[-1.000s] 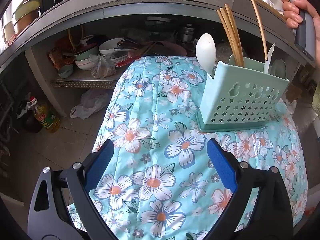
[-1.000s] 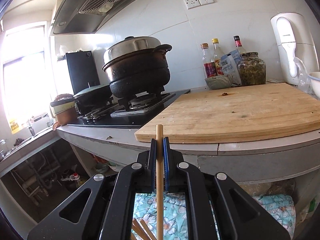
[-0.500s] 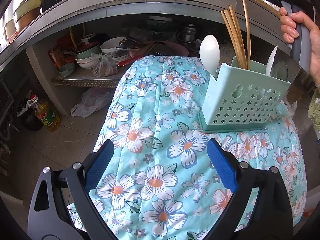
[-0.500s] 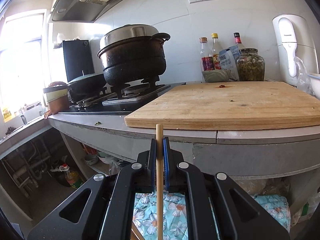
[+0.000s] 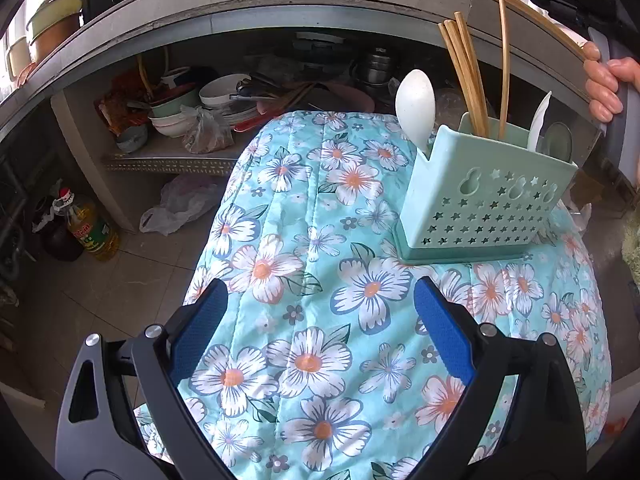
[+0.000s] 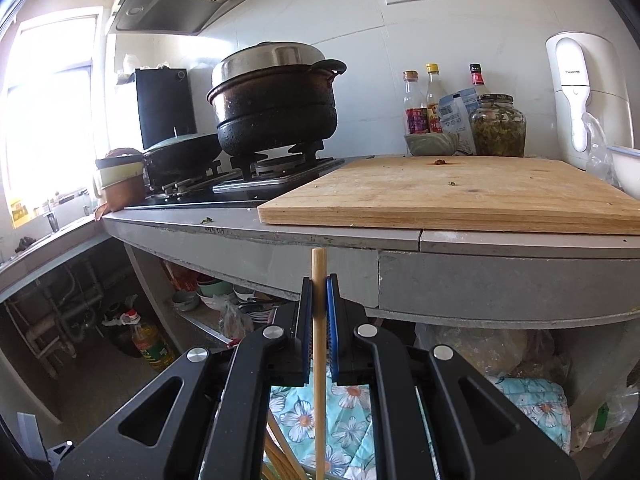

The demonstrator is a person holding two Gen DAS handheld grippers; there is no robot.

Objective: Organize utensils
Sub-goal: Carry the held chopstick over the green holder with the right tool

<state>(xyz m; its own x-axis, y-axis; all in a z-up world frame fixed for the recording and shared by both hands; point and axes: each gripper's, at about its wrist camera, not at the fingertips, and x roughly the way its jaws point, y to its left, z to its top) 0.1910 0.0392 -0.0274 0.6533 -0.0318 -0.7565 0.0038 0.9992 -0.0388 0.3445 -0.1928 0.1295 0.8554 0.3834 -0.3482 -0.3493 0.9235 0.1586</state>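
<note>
- R tool (image 6: pixel 319 312): jaws nearly shut, pinching one chopstick (image 6: pixel 319 344) upright, probably so its lower end drops straight into the holder. In L wrist view that stick (image 5: pixel 502 60) stands w/ its tip in the holder's mid compartment.
- L tool (image 5: pixel 320 344): jaws wide apart, nothing in them, above the cloth, pointing down; appears to be waiting.
- Holder (image 5: pixel 480 200): mint, star-perforated, sits on the floral quilted cover (image 5: pixel 304 240) over the desk; three other chopsticks (image 5: pixel 464 80) and a white spoon (image 5: pixel 415 104) are stowed handle-down.
- Room: kitchen; concrete counter (image 6: pixel 400 240) w/ cutting board (image 6: pixel 460 196), pot (image 6: pixel 276 100) on stove, bowls on shelf below.
</note>
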